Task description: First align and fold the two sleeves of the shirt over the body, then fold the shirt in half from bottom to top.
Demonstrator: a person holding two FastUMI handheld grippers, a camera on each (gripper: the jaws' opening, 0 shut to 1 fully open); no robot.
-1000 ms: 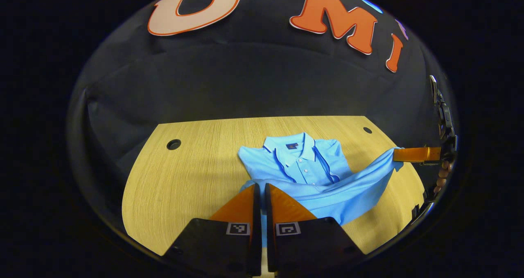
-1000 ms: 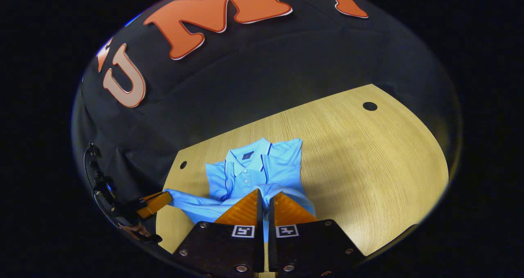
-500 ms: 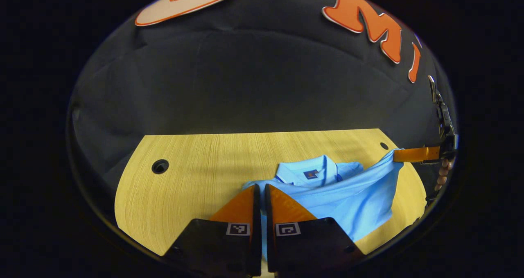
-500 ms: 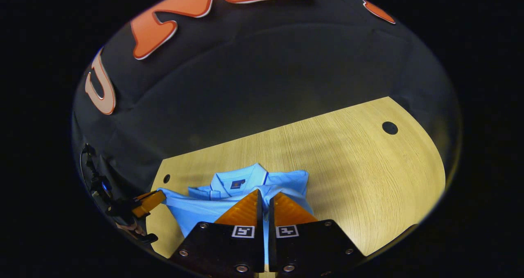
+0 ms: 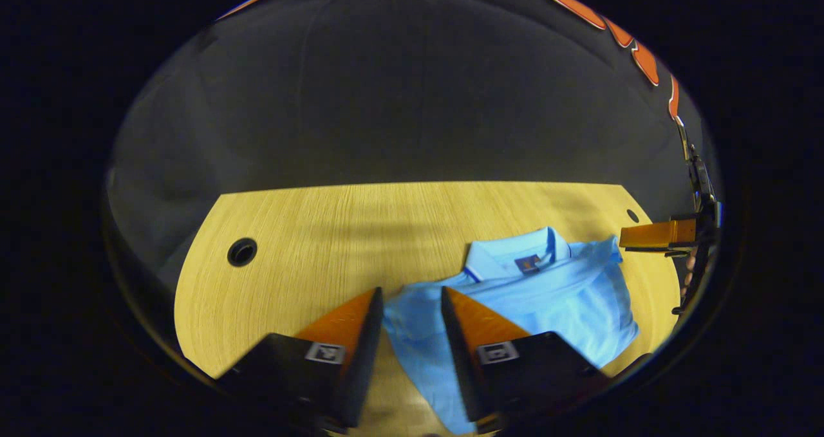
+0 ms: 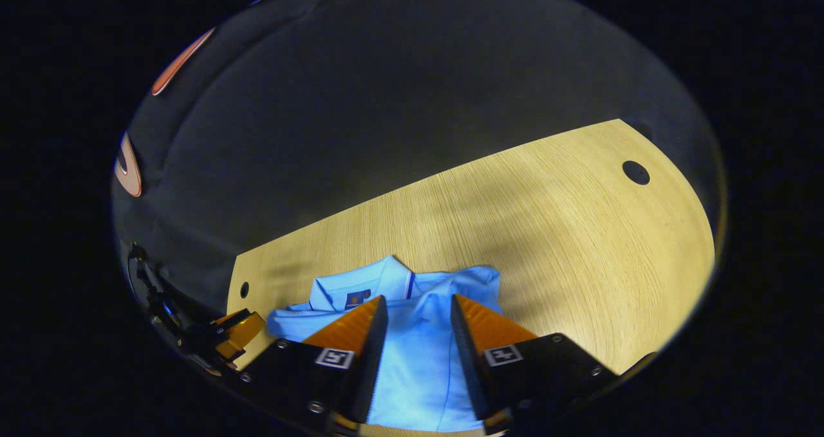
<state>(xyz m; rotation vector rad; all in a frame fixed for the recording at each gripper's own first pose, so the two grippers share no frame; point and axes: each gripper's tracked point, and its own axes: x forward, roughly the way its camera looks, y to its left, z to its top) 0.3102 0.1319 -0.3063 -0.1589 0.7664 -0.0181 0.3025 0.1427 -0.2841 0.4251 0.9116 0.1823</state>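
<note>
shirt [image 5: 547, 295] lies folded; left claw [image 5: 412, 302] and right claw [image 6: 418, 308] spread above it.

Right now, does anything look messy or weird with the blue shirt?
Nothing stands out. The blue shirt lies folded bottom to top on the wooden table, collar showing at the far edge, and both grippers hang over it with jaws open.

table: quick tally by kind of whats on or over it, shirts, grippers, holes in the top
shirt: 1
grippers: 2, left gripper and right gripper
holes in the table: 2, left hole and right hole
total: 5
</note>
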